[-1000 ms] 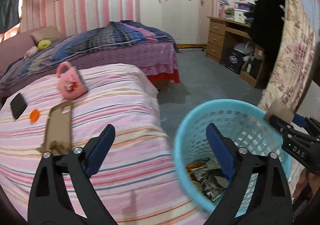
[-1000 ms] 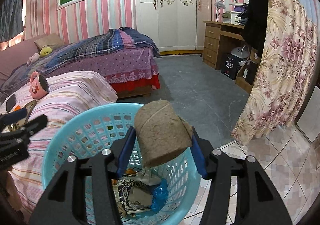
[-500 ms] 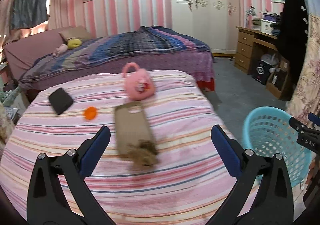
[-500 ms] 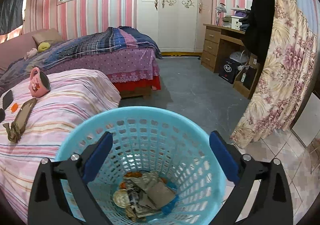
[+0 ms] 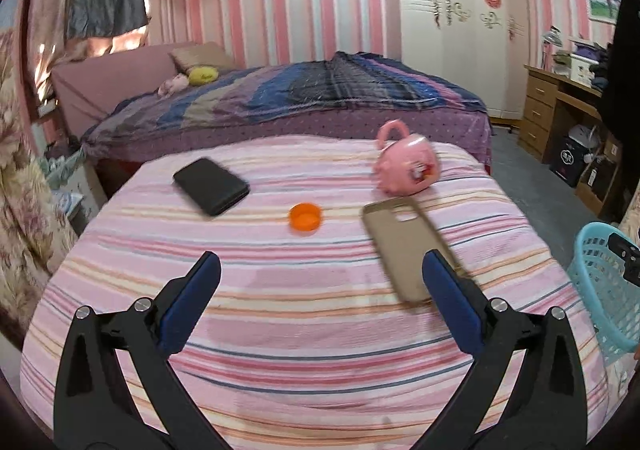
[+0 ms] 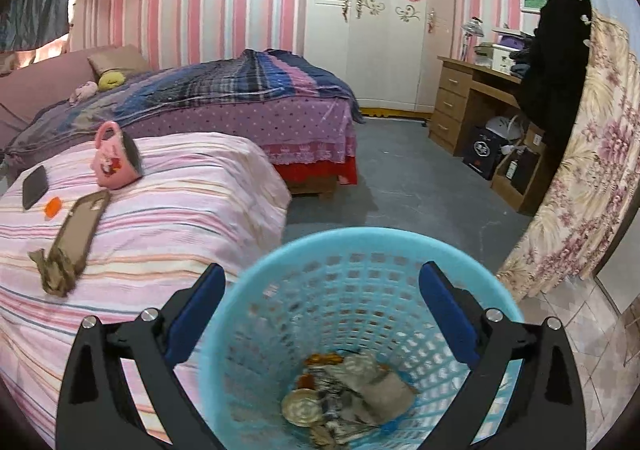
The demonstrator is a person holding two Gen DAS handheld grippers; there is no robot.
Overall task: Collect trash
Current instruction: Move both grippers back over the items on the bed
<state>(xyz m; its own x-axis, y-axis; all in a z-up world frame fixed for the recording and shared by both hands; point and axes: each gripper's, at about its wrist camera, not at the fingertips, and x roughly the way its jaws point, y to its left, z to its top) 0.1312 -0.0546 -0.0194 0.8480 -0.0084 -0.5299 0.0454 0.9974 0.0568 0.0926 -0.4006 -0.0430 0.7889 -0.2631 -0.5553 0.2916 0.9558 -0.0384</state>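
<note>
Right wrist: blue mesh basket (image 6: 360, 290) holds crumpled trash (image 6: 348, 390); both grippers' jaws spread, empty

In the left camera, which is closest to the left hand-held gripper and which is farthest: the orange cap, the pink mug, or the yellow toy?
From the left hand-held gripper:
1. Orange cap, middle of the striped bed.
2. Pink mug, behind, to the right.
3. Yellow toy, on the far bed.

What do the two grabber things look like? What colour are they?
Both look alike. The left gripper and right gripper each have two black plastic arms shaped like long triangles with cut-out holes, small silver bolts, and blue pads inside the fingers. No cables or sleeves show.
</note>
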